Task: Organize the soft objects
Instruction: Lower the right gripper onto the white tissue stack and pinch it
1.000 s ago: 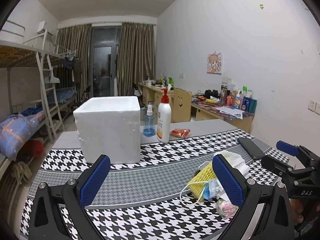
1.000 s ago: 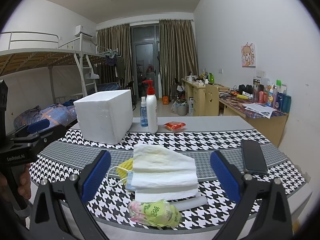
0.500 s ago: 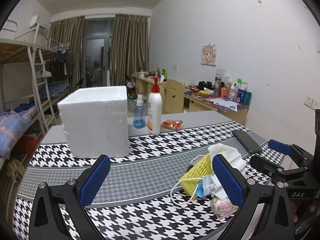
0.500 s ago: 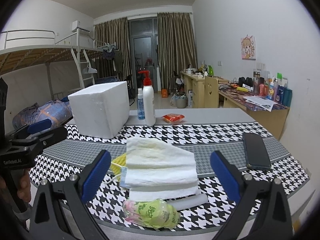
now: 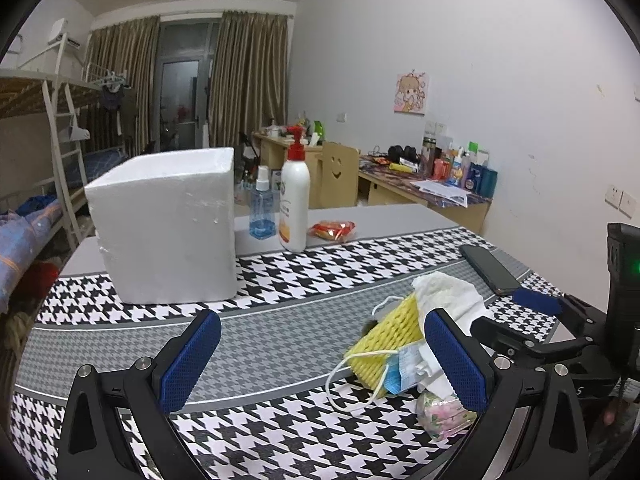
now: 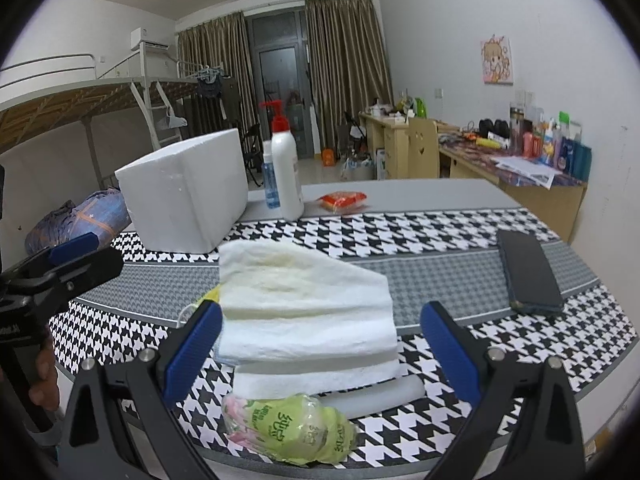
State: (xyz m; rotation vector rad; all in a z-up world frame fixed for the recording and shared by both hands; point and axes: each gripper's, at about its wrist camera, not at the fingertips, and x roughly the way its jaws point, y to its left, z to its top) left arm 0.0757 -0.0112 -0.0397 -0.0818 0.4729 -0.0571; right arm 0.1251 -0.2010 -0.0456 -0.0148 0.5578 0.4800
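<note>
A pile of soft things lies near the table's front edge: a folded white towel (image 6: pixel 304 304), a yellow foam net (image 5: pixel 390 330), a blue face mask (image 5: pixel 396 372) with white loops, a white foam strip (image 6: pixel 376 396) and a green tissue pack (image 6: pixel 292 432). A white foam box (image 5: pixel 168 224) stands behind, open side up. My right gripper (image 6: pixel 320 354) is open just in front of the towel, fingers either side. My left gripper (image 5: pixel 320 360) is open and empty, left of the pile, its right finger (image 5: pixel 452 356) in front of it.
A pump bottle (image 5: pixel 294 204), a blue spray bottle (image 5: pixel 262 210) and a red snack packet (image 5: pixel 332 230) stand behind the box. A black phone (image 6: pixel 528 276) lies at the right on the houndstooth cloth (image 5: pixel 280 320). Desks and bunk beds fill the room behind.
Both grippers have moved forward and closer to the pile. The left view has swung right, so the foam box and pile look larger. Nothing was grasped.
</note>
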